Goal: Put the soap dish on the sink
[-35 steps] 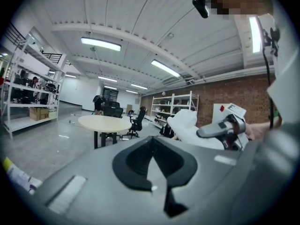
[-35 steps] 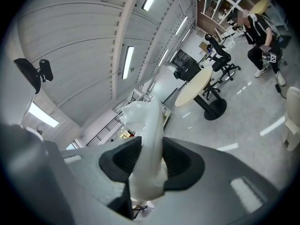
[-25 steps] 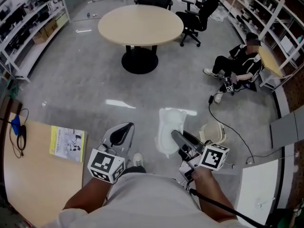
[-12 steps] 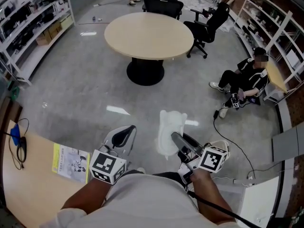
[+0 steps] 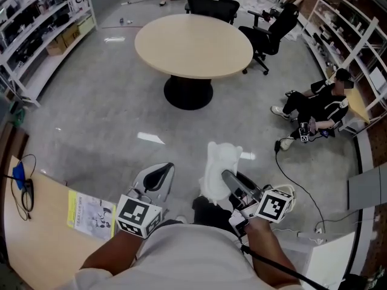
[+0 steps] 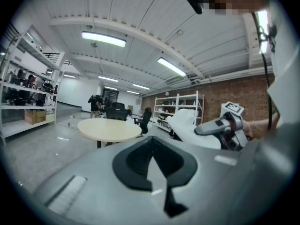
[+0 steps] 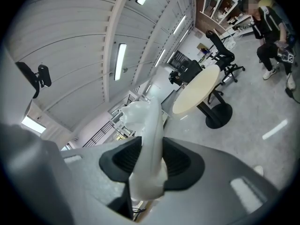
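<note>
As the right tool (image 5: 231,185) grips the white soap dish (image 5: 219,161) only by one edge in the air above the floor (image 5: 103,101), with the left tool (image 5: 158,175) closed and empty, a jolt may shake it loose.

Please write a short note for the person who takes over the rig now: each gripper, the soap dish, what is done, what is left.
Right gripper: shut on the white soap dish, which it holds on edge above the floor.
Left gripper: jaws together, nothing between them.
Done: the dish is picked up.
Left: no sink shows in any view. Find it, carry the dish there and set it down.
</note>
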The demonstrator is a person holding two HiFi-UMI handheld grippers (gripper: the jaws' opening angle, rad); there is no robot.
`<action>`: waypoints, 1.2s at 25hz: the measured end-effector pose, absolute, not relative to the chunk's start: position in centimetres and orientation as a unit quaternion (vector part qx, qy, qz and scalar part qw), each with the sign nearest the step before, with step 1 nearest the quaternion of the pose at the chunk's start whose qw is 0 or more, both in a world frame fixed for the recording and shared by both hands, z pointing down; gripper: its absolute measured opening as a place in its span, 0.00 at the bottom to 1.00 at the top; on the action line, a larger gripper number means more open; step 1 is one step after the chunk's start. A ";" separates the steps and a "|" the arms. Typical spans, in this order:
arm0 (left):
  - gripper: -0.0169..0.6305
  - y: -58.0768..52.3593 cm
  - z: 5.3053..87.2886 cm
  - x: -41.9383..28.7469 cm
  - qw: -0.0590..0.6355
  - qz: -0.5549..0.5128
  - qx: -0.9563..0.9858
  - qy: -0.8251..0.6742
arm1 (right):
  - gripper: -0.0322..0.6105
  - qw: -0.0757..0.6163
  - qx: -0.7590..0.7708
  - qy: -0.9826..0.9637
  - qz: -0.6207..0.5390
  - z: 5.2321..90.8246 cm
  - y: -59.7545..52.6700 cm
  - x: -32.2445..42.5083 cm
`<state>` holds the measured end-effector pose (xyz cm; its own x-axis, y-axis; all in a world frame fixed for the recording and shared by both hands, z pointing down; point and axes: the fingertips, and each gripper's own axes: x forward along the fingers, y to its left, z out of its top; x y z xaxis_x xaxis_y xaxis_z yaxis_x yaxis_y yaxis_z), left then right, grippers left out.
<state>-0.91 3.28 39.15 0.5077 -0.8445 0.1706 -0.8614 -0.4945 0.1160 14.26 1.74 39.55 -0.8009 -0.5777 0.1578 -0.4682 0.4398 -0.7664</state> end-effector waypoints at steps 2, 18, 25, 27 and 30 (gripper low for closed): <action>0.04 2.6 39.4 -1.0 0.096 0.046 0.861 -0.497 | 0.27 0.062 -0.305 0.847 -0.431 39.8 0.9 14.1; 0.04 -8.6 40.0 0.2 0.102 0.076 0.851 -0.509 | 0.27 0.038 -0.279 0.846 -0.452 42.0 -11.6 14.4; 0.04 -15.7 39.7 0.8 0.104 0.089 0.837 -0.529 | 0.27 0.032 -0.255 0.849 -0.461 42.1 -18.6 14.9; 0.04 -17.6 39.9 1.2 0.108 0.089 0.834 -0.534 | 0.27 0.032 -0.250 0.850 -0.462 42.3 -20.3 15.2; 0.04 -20.3 40.1 1.8 0.114 0.089 0.830 -0.539 | 0.27 0.035 -0.246 0.851 -0.462 42.4 -22.8 15.8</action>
<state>1.75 -20.27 40.12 0.4023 -0.8745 0.2708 -0.9151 -0.3925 0.0920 15.79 -22.83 42.41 -0.8765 -0.4509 0.1688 -0.3870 0.4512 -0.8042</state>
